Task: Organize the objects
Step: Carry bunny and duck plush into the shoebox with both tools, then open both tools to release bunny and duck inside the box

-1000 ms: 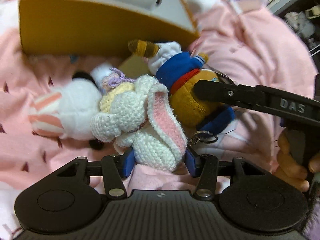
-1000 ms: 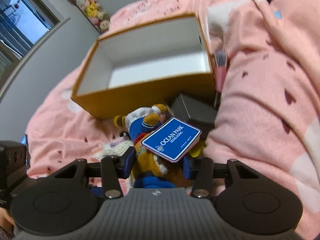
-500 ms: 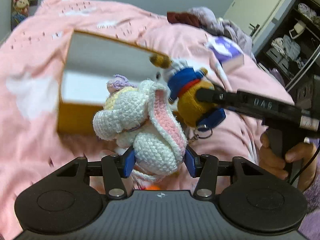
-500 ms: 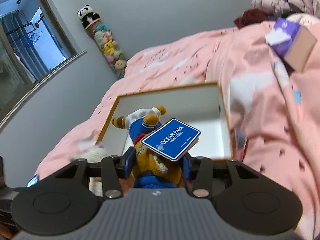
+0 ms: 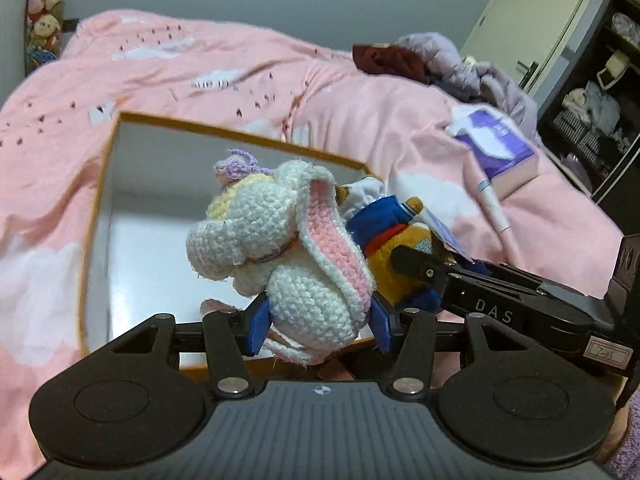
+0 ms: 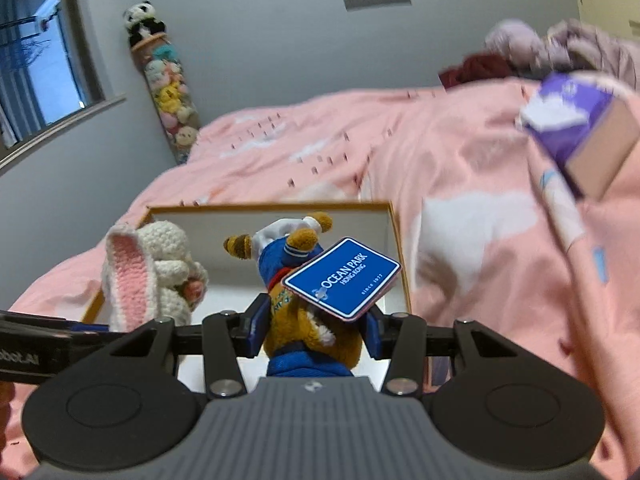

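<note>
My left gripper (image 5: pixel 318 326) is shut on a white crocheted bunny (image 5: pixel 288 256) with pink ears, held in the air above the open yellow-rimmed box (image 5: pixel 120 240). My right gripper (image 6: pixel 312 330) is shut on an orange plush in a blue sailor suit (image 6: pixel 296 280) with a blue "Ocean Park" tag (image 6: pixel 342 276), also held over the box (image 6: pixel 394 240). The two toys hang side by side: the plush (image 5: pixel 404 240) shows to the right of the bunny, and the bunny (image 6: pixel 148 268) shows to the left in the right wrist view.
The box lies on a pink bedspread (image 5: pixel 240 72). A purple tissue box (image 5: pixel 496 148) and a pink tube (image 5: pixel 494 208) lie to the right. Clothes (image 5: pixel 440 60) are piled at the back. A column of plush toys (image 6: pixel 168 92) stands by the wall.
Both grippers lifted their toys off the bedspread and carried them up over the open box. The striped white toy left on the bed is out of view now.
</note>
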Demonstrator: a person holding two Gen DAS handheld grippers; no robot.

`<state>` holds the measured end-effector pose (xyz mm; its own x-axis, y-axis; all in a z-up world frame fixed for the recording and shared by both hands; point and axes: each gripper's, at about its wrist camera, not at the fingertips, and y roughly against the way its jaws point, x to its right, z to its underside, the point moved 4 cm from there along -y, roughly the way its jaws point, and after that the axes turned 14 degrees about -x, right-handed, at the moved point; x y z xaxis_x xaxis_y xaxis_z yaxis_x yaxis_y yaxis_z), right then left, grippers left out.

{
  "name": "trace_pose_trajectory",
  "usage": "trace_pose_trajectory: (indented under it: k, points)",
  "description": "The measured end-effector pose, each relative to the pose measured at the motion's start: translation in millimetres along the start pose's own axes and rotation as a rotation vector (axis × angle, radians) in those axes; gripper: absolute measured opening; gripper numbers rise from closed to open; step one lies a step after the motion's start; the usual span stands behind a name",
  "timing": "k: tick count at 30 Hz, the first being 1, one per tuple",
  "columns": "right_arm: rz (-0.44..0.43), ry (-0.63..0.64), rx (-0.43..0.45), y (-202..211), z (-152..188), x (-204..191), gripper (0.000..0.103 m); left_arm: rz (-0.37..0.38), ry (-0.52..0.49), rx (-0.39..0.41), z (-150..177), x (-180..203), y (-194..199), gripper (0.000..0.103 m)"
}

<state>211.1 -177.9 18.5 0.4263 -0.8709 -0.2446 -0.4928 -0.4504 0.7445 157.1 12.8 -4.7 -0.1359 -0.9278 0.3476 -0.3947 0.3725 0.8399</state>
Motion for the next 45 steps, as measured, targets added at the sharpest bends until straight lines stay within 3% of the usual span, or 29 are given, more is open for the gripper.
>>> trace_pose_trajectory:
  k: [9, 14, 24, 30, 35, 37, 45]
  points:
    - [-0.006, -0.078, -0.120, -39, 4, 10, 0.049, 0.078, 0.060, -0.105, -10, -16, -37, 0.059]
    - [-0.005, -0.130, -0.155, -55, 5, 18, 0.048, 0.069, 0.080, -0.160, -14, -21, -51, 0.059]
    - [-0.008, -0.170, -0.175, -49, 15, 25, 0.056, 0.087, 0.125, -0.256, -15, -29, -73, 0.060]
    - [0.034, -0.157, -0.118, -28, 18, 26, 0.056, 0.086, 0.139, -0.269, -14, -30, -77, 0.062]
    - [0.070, -0.138, -0.104, -19, 19, 28, 0.042, 0.088, 0.140, -0.261, -13, -29, -81, 0.065]
    - [0.067, -0.135, -0.107, -17, 20, 28, 0.042, 0.087, 0.133, -0.256, -12, -29, -85, 0.069]
    - [0.058, -0.041, -0.175, -23, 18, 21, 0.037, 0.056, 0.108, -0.243, -9, -27, -77, 0.069]
